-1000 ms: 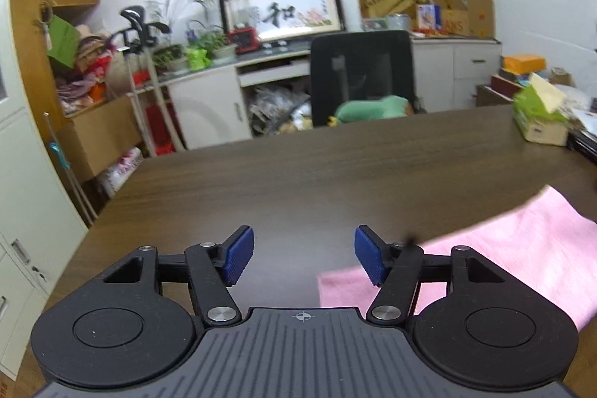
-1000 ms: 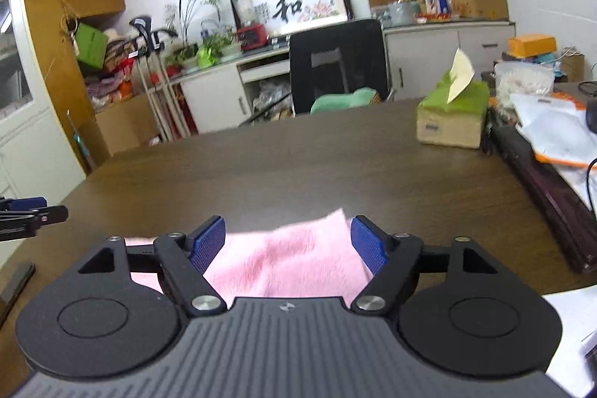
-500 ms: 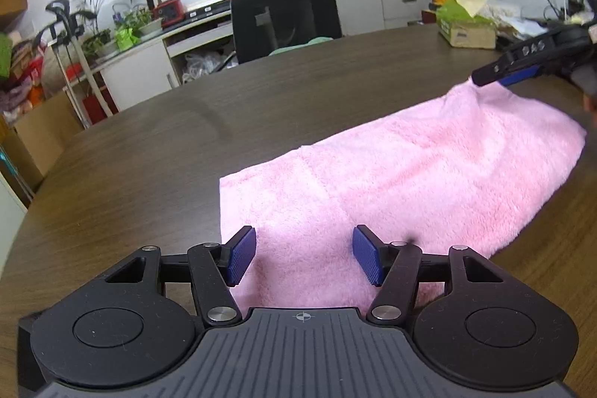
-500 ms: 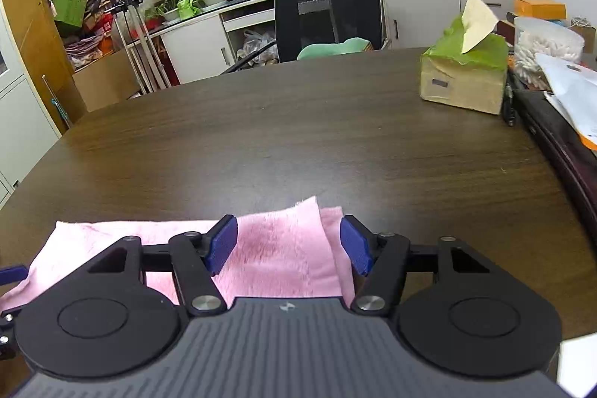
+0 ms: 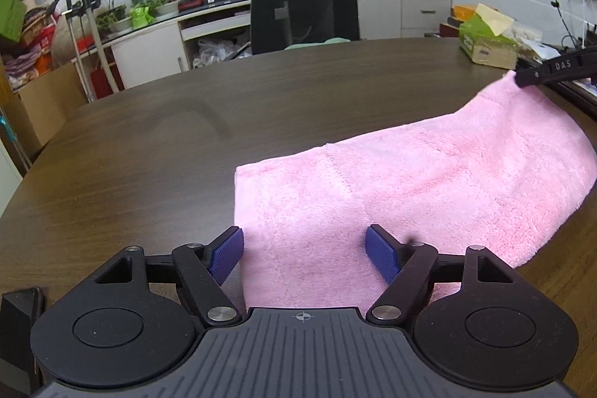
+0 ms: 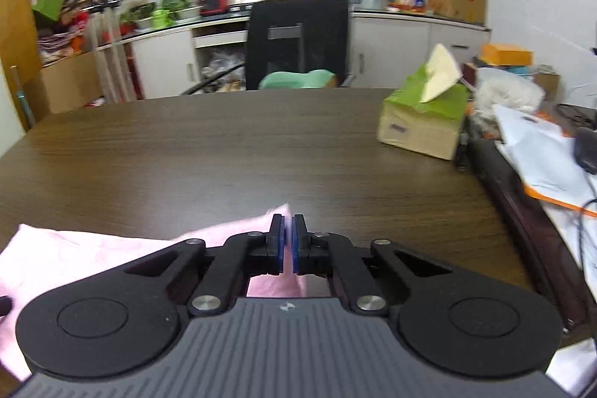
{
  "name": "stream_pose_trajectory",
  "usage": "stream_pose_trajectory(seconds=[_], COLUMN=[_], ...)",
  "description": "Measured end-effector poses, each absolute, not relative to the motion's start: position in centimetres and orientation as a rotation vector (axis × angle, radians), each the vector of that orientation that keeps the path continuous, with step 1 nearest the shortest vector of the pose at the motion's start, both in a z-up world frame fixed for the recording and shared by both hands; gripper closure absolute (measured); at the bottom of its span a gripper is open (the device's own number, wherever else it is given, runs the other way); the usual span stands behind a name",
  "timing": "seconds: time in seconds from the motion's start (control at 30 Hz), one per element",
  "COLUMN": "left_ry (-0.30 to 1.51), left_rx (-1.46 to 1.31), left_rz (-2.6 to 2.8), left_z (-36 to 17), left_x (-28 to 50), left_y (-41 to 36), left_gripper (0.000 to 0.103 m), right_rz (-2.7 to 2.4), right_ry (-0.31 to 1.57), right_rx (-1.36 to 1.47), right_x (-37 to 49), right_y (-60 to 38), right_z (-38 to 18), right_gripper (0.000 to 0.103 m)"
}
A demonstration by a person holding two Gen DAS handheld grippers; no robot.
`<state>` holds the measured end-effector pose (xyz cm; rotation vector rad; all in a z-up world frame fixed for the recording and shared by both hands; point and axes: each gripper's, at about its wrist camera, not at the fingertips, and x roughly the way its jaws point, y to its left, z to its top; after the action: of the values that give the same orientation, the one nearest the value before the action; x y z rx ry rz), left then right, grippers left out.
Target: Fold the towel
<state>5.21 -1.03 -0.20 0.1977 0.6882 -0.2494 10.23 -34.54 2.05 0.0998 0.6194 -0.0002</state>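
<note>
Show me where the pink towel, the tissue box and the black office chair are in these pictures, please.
pink towel (image 5: 410, 181): left wrist view, middle of its fluffy top surface.
tissue box (image 6: 419, 133): right wrist view, its cardboard front side.
black office chair (image 5: 304, 13): left wrist view, centre of the backrest.

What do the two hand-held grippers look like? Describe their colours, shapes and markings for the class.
Both look alike. The left hand-held gripper has a ribbed grey body, black linkage arms with silver pivot screws, two round black discs and ridged blue pads. A small crosshair mark sits on its body. The right hand-held gripper has a small white logo instead; from the left view, its side reads "DAS".
</note>
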Motion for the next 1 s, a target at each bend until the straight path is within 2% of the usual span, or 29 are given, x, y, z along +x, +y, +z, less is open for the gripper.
stream_pose_trajectory(seconds=[0.03, 0.07, 0.13, 0.27, 0.33, 0.4, 0.43, 0.57, 0.63, 0.67, 0.7, 0.73, 1.0], left_ry=[0.687, 0.682, 0.678, 0.678, 0.679, 0.676, 0.677, 0.680, 0.678, 0.676, 0.675, 0.675, 0.673], left_rx=[0.199, 0.206, 0.211, 0.203, 0.200, 0.202, 0.202, 0.194, 0.197, 0.199, 0.201, 0.200, 0.193], left_rz=[-0.249, -0.246, -0.241, -0.243, -0.238, -0.227, -0.223, -0.221, -0.218, -0.216, -0.212, -0.211, -0.191], left_z=[-0.2, -0.2, -0.3, -0.2, -0.2, -0.2, -0.2, -0.2, -0.1, -0.1, -0.1, -0.1, 0.0], left_x=[5.2, 5.1, 5.1, 5.2, 5.3, 5.4, 5.4, 5.4, 5.4, 5.3, 5.3, 5.3, 5.3], left_y=[-1.1, -1.2, -1.2, -1.0, -0.8, -0.6, -0.5, -0.2, -0.1, -0.1, -0.1, 0.0, 0.3], left_gripper=[0.028, 0.027, 0.026, 0.026, 0.025, 0.025, 0.024, 0.024, 0.024, 0.024, 0.024, 0.024, 0.024], right_rz=[-0.011, -0.022, -0.017, 0.289, 0.415, 0.504, 0.518, 0.474, 0.452, 0.441, 0.430, 0.419, 0.331], right_ry=[0.614, 0.609, 0.604, 0.637, 0.648, 0.670, 0.673, 0.634, 0.614, 0.605, 0.595, 0.585, 0.505], right_rx=[0.095, 0.090, 0.088, 0.133, 0.098, 0.040, 0.016, -0.028, -0.050, -0.061, -0.072, -0.083, -0.169], right_x=[10.1, 9.9, 9.7, 9.1, 8.5, 8.0, 7.9, 7.8, 7.8, 7.8, 7.8, 7.8, 7.7], right_y=[-34.5, -34.4, -34.2, -31.8, -29.7, -27.5, -26.7, -25.7, -25.2, -25.0, -24.7, -24.5, -22.5], right_z=[2.1, 2.2, 2.4, 2.5, 2.7, 2.8, 2.7, 2.7, 2.7, 2.7, 2.7, 2.7, 2.6], right_gripper=[0.096, 0.090, 0.089, 0.080, 0.072, 0.055, 0.055, 0.055, 0.058, 0.068, 0.085, 0.091, 0.095])
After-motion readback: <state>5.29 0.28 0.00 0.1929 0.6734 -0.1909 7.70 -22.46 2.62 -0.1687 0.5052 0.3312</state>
